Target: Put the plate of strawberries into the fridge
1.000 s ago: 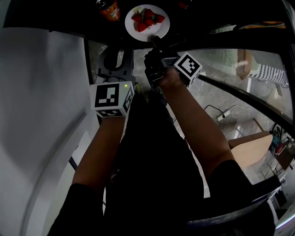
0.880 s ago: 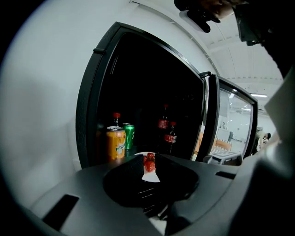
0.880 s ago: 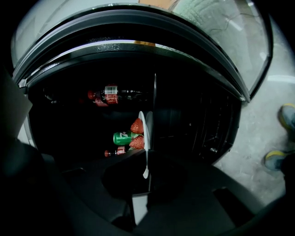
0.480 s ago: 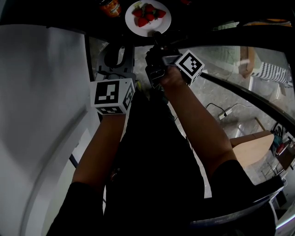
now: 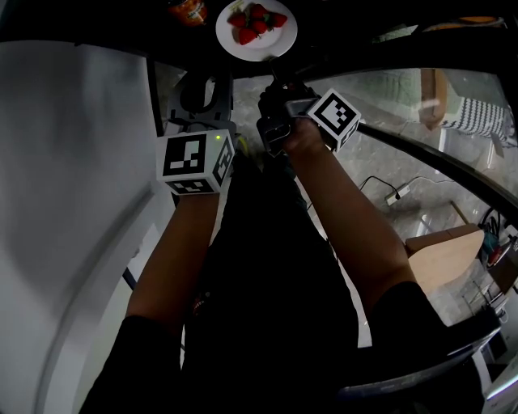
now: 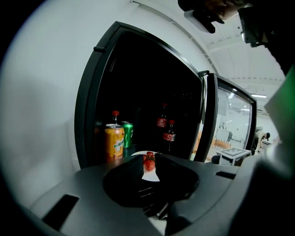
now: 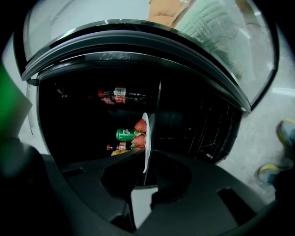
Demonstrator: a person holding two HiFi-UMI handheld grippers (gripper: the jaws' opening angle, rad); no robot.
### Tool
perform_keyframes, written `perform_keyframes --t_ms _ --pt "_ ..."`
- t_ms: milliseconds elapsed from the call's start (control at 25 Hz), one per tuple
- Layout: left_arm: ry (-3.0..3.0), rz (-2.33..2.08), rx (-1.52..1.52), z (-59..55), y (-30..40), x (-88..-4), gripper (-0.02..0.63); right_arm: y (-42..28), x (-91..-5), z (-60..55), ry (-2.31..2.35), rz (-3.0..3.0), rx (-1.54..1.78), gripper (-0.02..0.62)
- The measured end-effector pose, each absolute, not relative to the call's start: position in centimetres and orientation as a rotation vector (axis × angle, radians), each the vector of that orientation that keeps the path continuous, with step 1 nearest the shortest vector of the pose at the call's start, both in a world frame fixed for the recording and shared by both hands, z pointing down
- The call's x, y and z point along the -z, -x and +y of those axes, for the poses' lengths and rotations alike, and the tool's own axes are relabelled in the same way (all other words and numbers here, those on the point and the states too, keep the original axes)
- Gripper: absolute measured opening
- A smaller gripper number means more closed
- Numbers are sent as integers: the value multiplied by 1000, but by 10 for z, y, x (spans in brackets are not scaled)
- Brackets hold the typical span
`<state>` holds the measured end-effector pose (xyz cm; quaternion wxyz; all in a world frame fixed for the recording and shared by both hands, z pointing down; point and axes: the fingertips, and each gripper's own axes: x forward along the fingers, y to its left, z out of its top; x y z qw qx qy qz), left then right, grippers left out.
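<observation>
A white plate (image 5: 257, 39) with several red strawberries (image 5: 257, 19) hangs at the top of the head view, over the dark fridge opening. My right gripper (image 5: 276, 69) is shut on its near rim. In the right gripper view the plate (image 7: 146, 138) stands edge-on between the jaws, strawberries (image 7: 140, 126) on its left face. My left gripper (image 5: 199, 99) is to the left of the plate and a little short of it, open with nothing held. Through the gap of its jaws the left gripper view shows the plate (image 6: 150, 174) and strawberries (image 6: 149, 164).
The fridge interior is dark. Inside stand an orange can (image 6: 114, 142), a green can (image 6: 127, 133) and cola bottles (image 6: 168, 132). The glass fridge door (image 5: 405, 121) is swung open at the right. A white wall (image 5: 73, 162) fills the left.
The plate has moved farther forward into the fridge opening with my right gripper. The left gripper has crept forward slightly too.
</observation>
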<state>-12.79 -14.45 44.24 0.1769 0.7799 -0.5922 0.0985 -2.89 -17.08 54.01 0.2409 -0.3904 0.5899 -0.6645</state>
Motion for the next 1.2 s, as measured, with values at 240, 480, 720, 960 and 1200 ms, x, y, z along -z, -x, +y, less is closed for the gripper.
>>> perform_keyframes --t_ms 240,480,720,960,1200 --pt "-2214 -1676 -294 -146 131 -446 66 33 -516 -165 1322 2265 1474 25" --pt "-2215 -1679 -317 -148 135 -450 66 37 -510 -165 1684 2960 546 25" --pt "-2216 -1678 -323 -149 138 -457 66 56 -523 -153 1636 3042 476 25" --pt "-2219 -1672 -325 -150 143 -459 66 65 -525 -158 1655 3007 513 25" --pt "-2217 -1658 -335 -154 148 -462 66 70 -524 -174 1677 2984 532 25"
